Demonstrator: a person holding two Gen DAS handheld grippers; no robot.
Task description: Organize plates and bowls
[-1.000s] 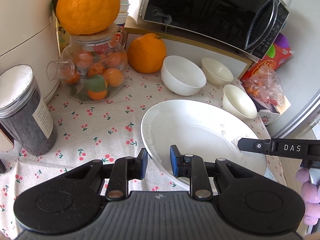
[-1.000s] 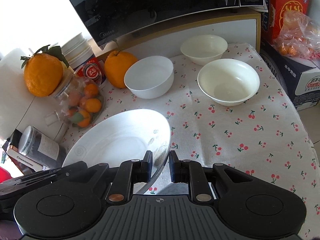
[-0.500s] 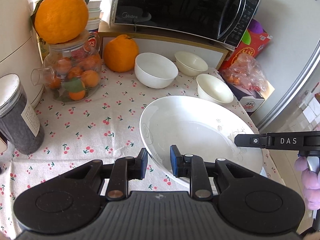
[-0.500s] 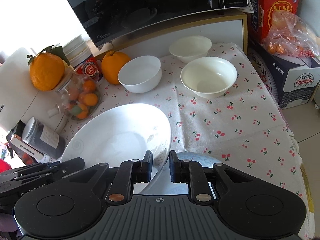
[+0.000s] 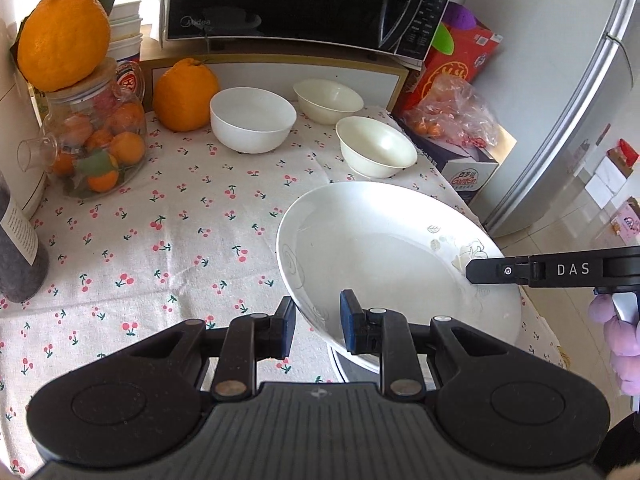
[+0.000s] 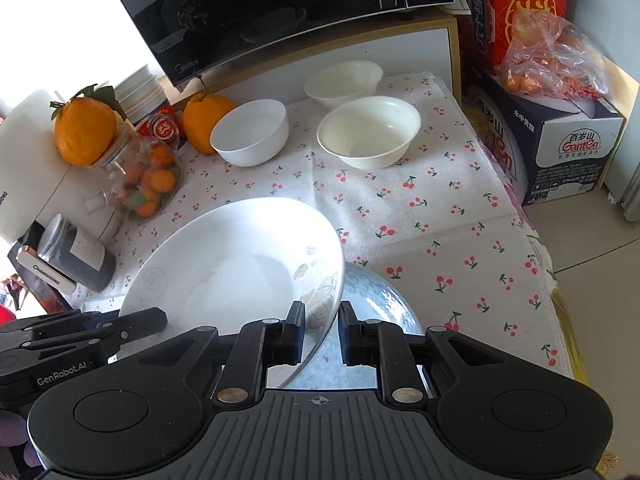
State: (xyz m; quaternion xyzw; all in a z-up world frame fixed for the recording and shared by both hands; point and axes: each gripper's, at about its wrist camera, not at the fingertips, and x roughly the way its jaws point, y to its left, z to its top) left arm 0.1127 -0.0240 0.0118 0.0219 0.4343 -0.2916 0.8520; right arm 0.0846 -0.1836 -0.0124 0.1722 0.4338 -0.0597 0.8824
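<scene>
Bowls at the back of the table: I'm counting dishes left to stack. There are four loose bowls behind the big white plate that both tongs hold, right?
Not four. The left wrist view shows three bowls behind the plate: a white bowl and two cream bowls. The left tongs and right tongs do both grip the plate.

We are in a home kitchen. A black microwave [image 5: 304,4] sits on a low shelf against the wall, and a tall fridge [image 5: 576,92] stands to the side. The table wears a cherry-print cloth [image 5: 168,236], with white bowls [image 5: 253,119] on it, a big orange [image 5: 185,95], and a glass jar [image 5: 96,148] of small fruit. Beside the table we see cartons [image 6: 560,136] and a bag of oranges [image 6: 552,56] above a tiled floor [image 6: 600,280].
</scene>
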